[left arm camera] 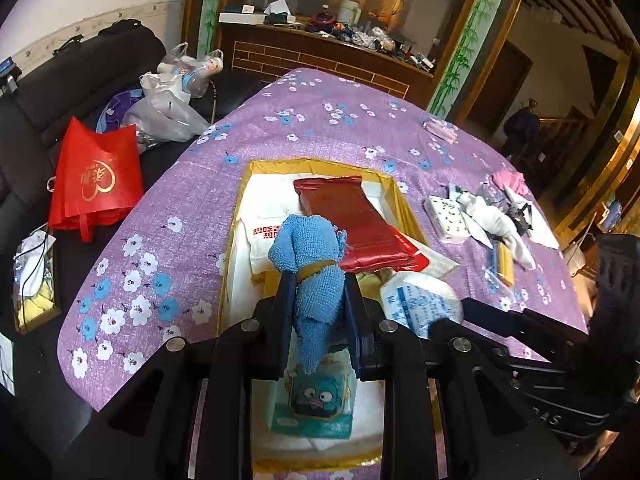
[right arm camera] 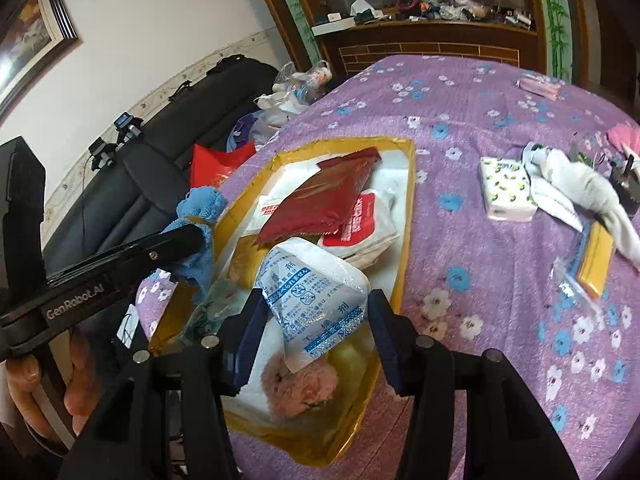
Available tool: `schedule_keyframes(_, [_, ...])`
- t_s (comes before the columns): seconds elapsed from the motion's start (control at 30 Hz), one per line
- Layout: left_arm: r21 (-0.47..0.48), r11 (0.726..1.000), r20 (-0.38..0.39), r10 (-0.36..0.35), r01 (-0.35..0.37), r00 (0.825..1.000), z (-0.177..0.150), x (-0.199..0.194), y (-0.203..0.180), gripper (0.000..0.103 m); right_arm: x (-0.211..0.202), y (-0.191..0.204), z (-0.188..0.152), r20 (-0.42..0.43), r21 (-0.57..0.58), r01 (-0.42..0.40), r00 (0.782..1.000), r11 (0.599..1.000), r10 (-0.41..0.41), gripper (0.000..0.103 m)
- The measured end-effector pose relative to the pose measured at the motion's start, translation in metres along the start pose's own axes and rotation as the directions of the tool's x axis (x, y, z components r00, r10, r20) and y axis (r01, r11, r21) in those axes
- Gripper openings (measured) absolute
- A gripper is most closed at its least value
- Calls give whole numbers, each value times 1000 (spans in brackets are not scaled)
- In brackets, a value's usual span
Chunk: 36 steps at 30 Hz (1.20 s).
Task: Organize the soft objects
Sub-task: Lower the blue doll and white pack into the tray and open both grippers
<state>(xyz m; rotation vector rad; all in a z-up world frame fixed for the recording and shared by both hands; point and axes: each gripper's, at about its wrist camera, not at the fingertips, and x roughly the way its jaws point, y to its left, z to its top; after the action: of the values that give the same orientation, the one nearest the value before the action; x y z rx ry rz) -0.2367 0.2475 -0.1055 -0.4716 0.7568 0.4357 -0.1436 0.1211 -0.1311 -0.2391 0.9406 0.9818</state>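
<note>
A purple floral tablecloth (left arm camera: 320, 128) is covering the table, with a dark sofa (left arm camera: 80, 80) lying to its left and a cluttered wooden counter (left arm camera: 320, 40) standing behind.

Nearest, the left gripper (left arm camera: 316, 280) is angling down over the near end of a gold-rimmed box (left arm camera: 242, 200), its jaws pinching a rolled blue towel (left arm camera: 316, 248) bound with a yellow band. The roll is sticking up past the fingertips while its tail is hanging down between them. Below it, a teal cartoon tissue pack (left arm camera: 316, 400) is lying in the box, partly hidden by the gripper body.

The right gripper (right arm camera: 312, 312) is tilting down over the same box, jaws held wider and closing on a white sachet with blue print (right arm camera: 316, 276). A pink fluffy item (right arm camera: 300, 384) is sitting under it, too blurred to identify. A hand (right arm camera: 48, 380) is gripping the left tool's handle, cut off at the frame edge.

Further in, a red foil packet (left arm camera: 352, 224) is lying across white packs in the box. Beyond, on the right of the cloth, a patterned tissue pack (right arm camera: 506, 192) and a white cloth (right arm camera: 576, 188) are lying loose.
</note>
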Motion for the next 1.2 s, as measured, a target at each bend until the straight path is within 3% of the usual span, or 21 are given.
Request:
schedule_keyframes(0.3, [4,1000,-39,28,-27,999,3,23,-3,22,9,-1,2,-10,-19,-5,1000,1000,5,51])
schedule_keyframes(0.63, [-2,998,-38,62,-62,997,13,28,3,23,4,-7,1,2,10,-72,997,997,72,51])
schedule_keyframes(0.83, [14,997,-85,81,-80,993,7,48,4,23,17,1,4,-7,-32,-46,999,998,45,52])
schedule_keyframes(1.2, [84,989,-40,121,-118,992,1,47,-4,29,23,3,7,-4,-20,-57,998,998,57,55])
